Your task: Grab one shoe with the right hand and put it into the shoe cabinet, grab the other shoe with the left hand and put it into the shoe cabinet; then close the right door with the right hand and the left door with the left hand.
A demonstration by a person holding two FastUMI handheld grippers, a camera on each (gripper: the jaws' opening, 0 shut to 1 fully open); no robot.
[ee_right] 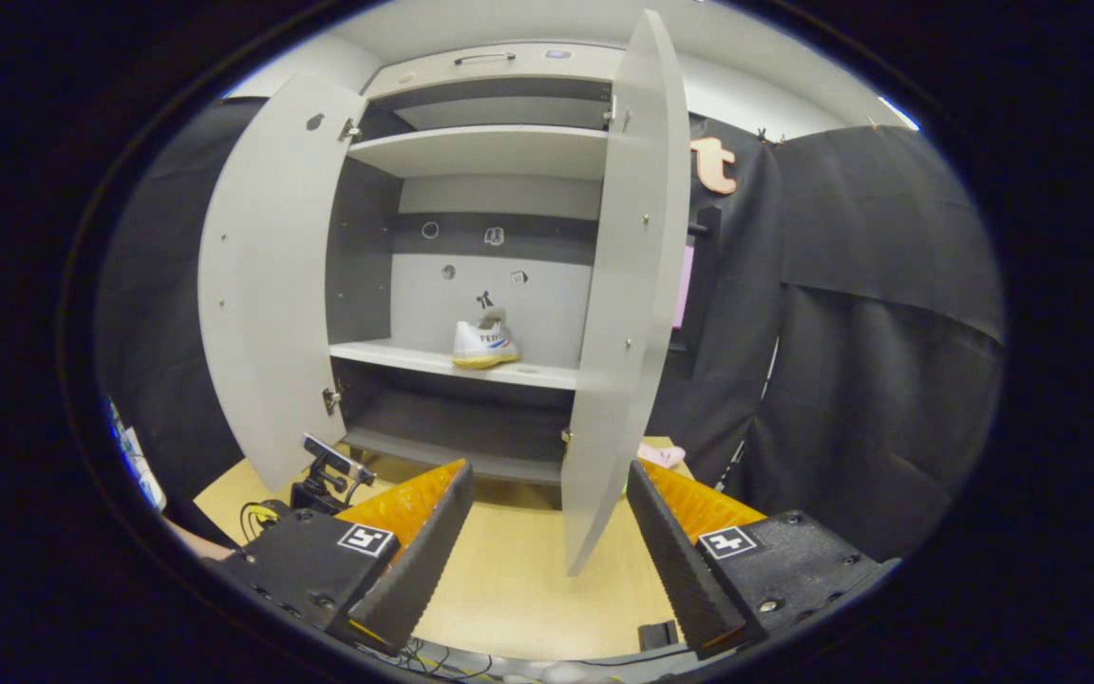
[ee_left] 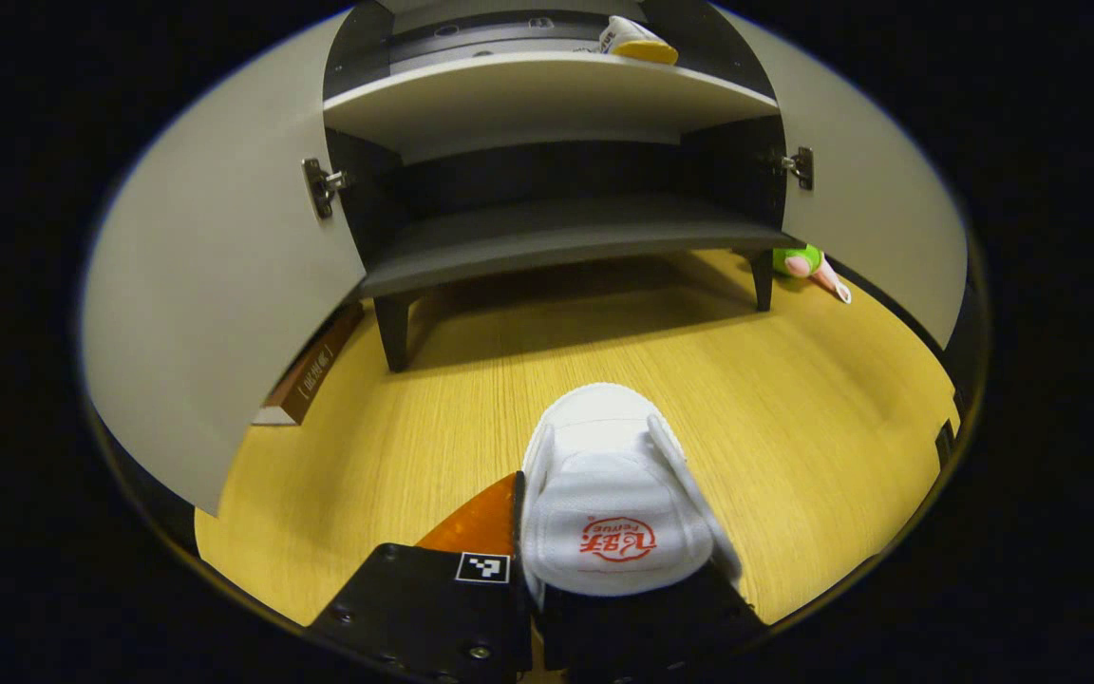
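A white shoe (ee_left: 604, 446) with a red mark on its tongue is held low over the yellow wooden surface, toe towards the shoe cabinet (ee_left: 547, 90). My left gripper (ee_left: 609, 532) is shut on it; one finger (ee_left: 480, 518) presses its side and the other is hidden under the shoe. The second shoe (ee_right: 483, 344), white with a yellow sole, stands on the cabinet's middle shelf (ee_right: 414, 356), and the left gripper view shows that shoe (ee_left: 637, 40) at the top. My right gripper (ee_right: 547, 560) is open and empty, held back from the cabinet. Both doors stand open: left door (ee_right: 262, 285), right door (ee_right: 623, 285).
A brown box (ee_left: 310, 375) lies behind the left door (ee_left: 215, 313) and a green and pink toy (ee_left: 799, 261) by the cabinet's right leg. The lower shelf (ee_left: 556, 242) is bare. A black device (ee_right: 329, 470) and a hand (ee_right: 186, 541) sit at lower left in the right gripper view.
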